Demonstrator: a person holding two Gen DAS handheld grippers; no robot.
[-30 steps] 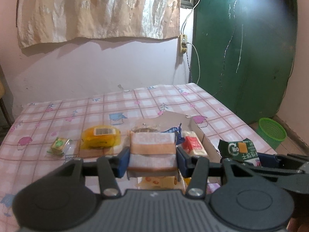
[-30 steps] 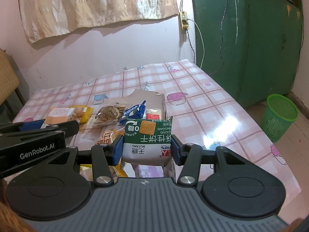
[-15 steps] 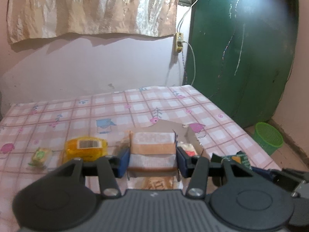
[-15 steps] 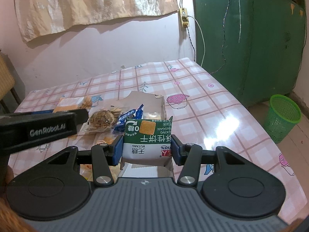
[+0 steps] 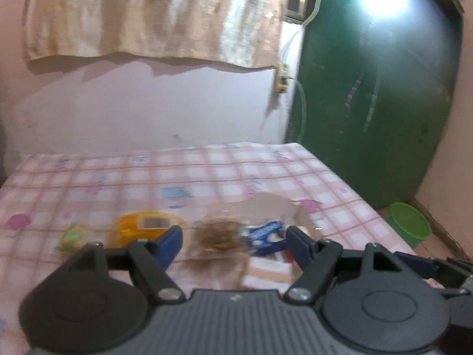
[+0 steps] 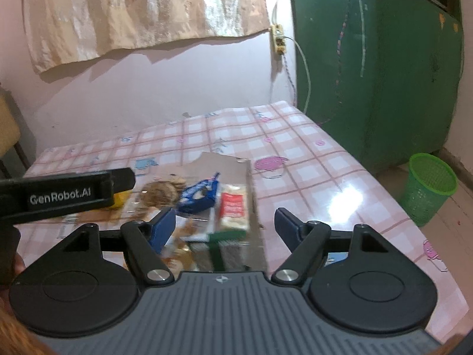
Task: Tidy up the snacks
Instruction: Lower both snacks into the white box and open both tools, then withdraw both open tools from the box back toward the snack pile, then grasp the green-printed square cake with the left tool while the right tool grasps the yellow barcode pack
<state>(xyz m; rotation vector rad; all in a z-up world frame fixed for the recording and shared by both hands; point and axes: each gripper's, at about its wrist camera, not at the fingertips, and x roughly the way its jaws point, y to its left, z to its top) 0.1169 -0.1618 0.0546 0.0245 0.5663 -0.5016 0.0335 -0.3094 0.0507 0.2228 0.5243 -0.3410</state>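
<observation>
On the desk (image 5: 266, 174), left of the cardboard box (image 6: 251, 195), the yellow snack (image 5: 145, 224) is seen nearest the left tool (image 5: 233, 241). Both tools are spread wide, the right tool (image 6: 224, 224) too.

Green packet (image 6: 220, 248) (below right gripper (image 6: 224, 227)) smeared, unreadable.

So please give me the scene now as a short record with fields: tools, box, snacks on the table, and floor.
left tool: open, holding nothing
right tool: open, holding nothing
cardboard box: on the checked tablecloth, holds a blue packet, a red-and-white packet and a green packet, blurred
outside the box: yellow packet, small green packet
floor: green basket
</observation>
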